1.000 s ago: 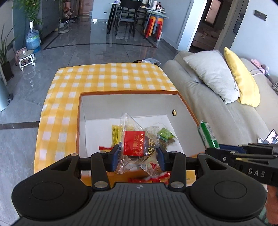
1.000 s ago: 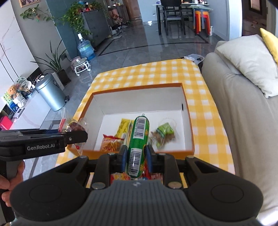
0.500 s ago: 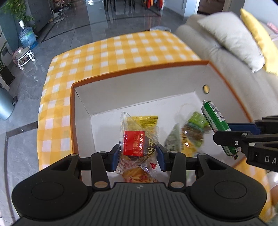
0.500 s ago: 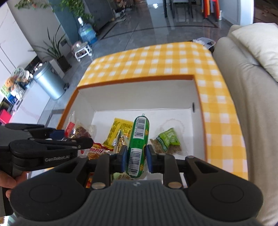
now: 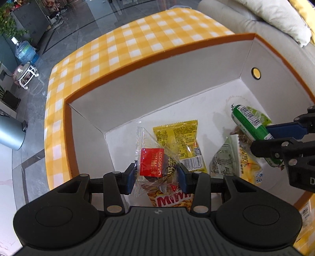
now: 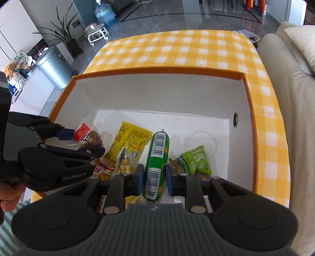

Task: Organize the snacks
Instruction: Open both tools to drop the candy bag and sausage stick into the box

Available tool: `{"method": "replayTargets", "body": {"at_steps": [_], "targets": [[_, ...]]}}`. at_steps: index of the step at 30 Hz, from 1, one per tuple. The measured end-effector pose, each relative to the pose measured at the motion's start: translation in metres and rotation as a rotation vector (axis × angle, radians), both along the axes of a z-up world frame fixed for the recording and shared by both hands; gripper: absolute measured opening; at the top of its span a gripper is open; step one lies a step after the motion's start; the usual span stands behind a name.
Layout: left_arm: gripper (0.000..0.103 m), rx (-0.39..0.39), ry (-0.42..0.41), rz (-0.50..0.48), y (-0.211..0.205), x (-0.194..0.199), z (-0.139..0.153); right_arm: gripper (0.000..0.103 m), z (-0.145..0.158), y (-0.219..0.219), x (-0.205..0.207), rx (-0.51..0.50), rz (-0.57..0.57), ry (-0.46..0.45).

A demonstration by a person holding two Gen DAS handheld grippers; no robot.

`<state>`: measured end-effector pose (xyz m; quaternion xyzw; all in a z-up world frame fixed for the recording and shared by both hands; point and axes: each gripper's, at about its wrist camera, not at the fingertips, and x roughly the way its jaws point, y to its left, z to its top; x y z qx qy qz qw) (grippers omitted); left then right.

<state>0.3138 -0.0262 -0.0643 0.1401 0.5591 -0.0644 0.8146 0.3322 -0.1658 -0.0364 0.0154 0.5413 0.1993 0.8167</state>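
An orange-rimmed box with white walls [image 5: 157, 82] [image 6: 161, 88] sits on the yellow checked tablecloth [image 5: 128, 45]. My left gripper [image 5: 156, 173] is shut on a clear snack packet with a red label [image 5: 152, 163] [image 6: 86, 136], held over the box's left side. My right gripper [image 6: 153, 177] is shut on a green sausage stick [image 6: 157, 163] [image 5: 250, 126], held over the box's middle. On the box floor lie a yellow packet [image 5: 179, 141] [image 6: 130, 141], a green raisin packet [image 6: 195, 159], a pale green packet [image 5: 226, 157] and a red-lettered chips bag [image 5: 173, 198].
A grey sofa [image 6: 295, 98] with a pale cushion [image 5: 275, 17] runs along the table's right side. A metal bin [image 6: 53, 67], a potted plant [image 6: 65, 37] and a water bottle [image 6: 104, 11] stand on the floor to the left. A hand [image 6: 9, 198] grips the left tool.
Both grippers have come forward and down, from in front of the box's near rim to inside it, each still holding its snack. The cameras now tilt more steeply into the box.
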Motion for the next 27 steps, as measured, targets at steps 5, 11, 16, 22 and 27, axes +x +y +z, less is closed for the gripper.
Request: {"method": "replayTargets", "body": {"at_steps": [5,11,16,22,27], "targets": [[0.049,0.011,0.001,0.0,-0.002,-0.001,-0.002,0.02,-0.008,-0.001,0.002,-0.012,-0.004,0.026],[0.051,0.027,-0.005,-0.013,-0.005,-0.005,-0.001,0.02,-0.011,0.0,0.0,-0.03,-0.006,0.032],[0.057,0.015,-0.021,-0.01,-0.003,-0.012,0.005,0.021,-0.004,-0.001,-0.001,-0.035,-0.018,0.02],[0.067,-0.038,-0.101,0.005,0.002,-0.031,0.031,0.04,0.016,-0.008,-0.01,-0.025,-0.054,-0.033],[0.07,-0.088,-0.195,0.023,0.008,-0.054,0.061,0.045,0.037,-0.014,-0.027,-0.007,-0.084,-0.085]]}}
